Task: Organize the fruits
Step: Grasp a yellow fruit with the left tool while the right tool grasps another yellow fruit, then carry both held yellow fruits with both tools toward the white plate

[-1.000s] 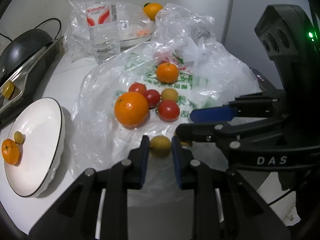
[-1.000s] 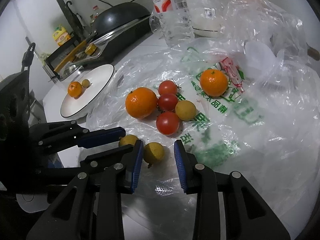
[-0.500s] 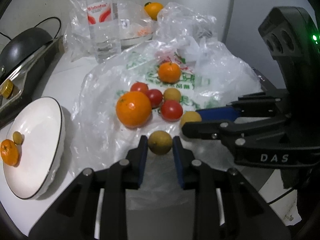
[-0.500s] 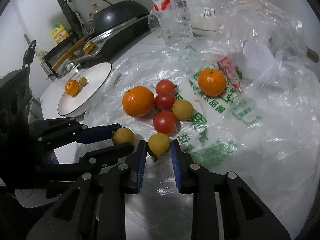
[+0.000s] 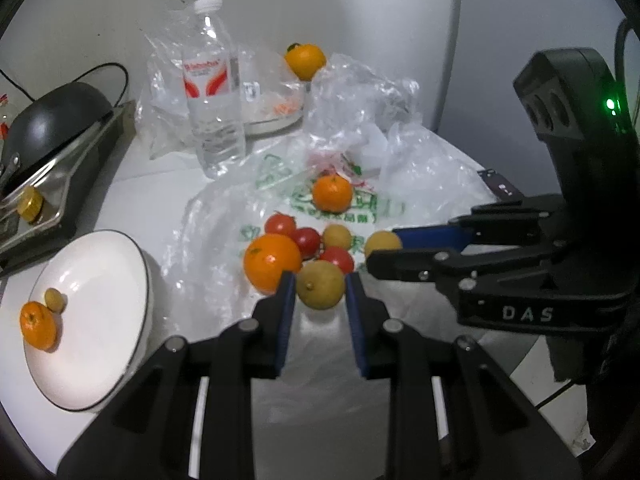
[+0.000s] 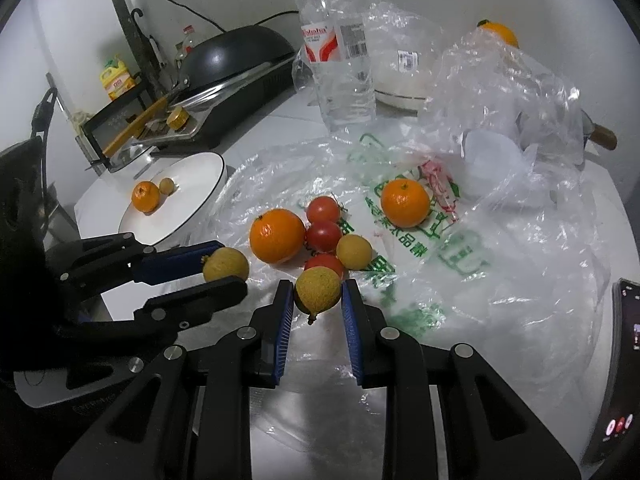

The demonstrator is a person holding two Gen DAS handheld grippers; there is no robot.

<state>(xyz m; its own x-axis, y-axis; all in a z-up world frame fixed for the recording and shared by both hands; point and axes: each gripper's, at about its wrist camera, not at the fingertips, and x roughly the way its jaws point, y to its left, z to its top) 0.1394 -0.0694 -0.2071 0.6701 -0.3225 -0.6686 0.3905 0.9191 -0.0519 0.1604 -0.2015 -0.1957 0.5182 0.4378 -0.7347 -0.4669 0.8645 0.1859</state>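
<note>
Left wrist view shows the left tool (image 5: 320,292) and right tool (image 5: 366,252) each clenched on a small yellow fruit, lifted clear for the white plate (image 5: 136,264).

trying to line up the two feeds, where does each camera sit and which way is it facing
Left wrist: on the left hand-held gripper, angled down over the table; its fingers clamp a yellow fruit, white plate at left.
Right wrist: on the right hand-held gripper, angled down; grips another yellow fruit.
Shared: each shows the other gripper, the big orange, and the water bottle.
</note>
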